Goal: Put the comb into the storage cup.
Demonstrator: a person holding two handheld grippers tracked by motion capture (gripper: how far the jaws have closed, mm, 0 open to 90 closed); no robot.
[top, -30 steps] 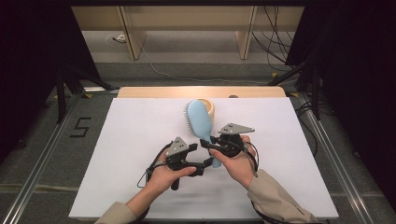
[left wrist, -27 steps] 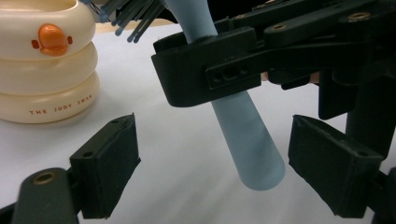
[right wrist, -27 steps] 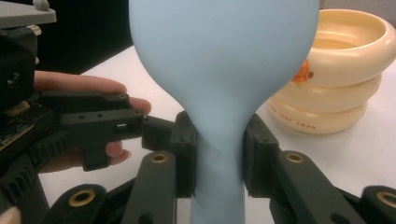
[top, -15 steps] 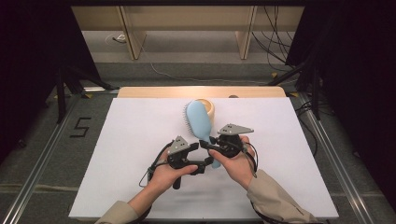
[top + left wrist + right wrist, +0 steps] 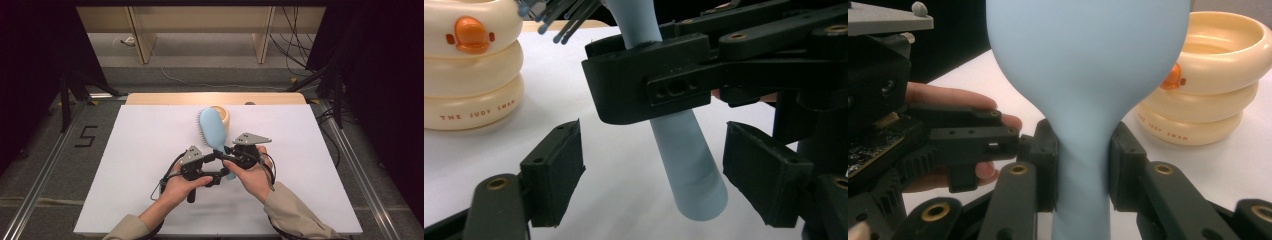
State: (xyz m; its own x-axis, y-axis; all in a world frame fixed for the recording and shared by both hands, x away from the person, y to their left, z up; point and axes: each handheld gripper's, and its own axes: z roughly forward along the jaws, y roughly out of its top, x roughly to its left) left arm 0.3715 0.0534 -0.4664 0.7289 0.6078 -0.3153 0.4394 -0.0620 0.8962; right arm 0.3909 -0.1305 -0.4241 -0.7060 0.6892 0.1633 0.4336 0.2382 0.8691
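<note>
While your right gripper [image 5: 1080,165] is clamped on the brush [image 5: 212,129] neck, your left gripper [image 5: 664,175], jaws apart and closing, should take the stiff, light, smooth handle end.

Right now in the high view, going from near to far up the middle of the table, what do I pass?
Left hand-held gripper → right hand-held gripper, shut on the light blue hairbrush's handle → light blue hairbrush head → cream ringed cup → wooden table edge.
</note>
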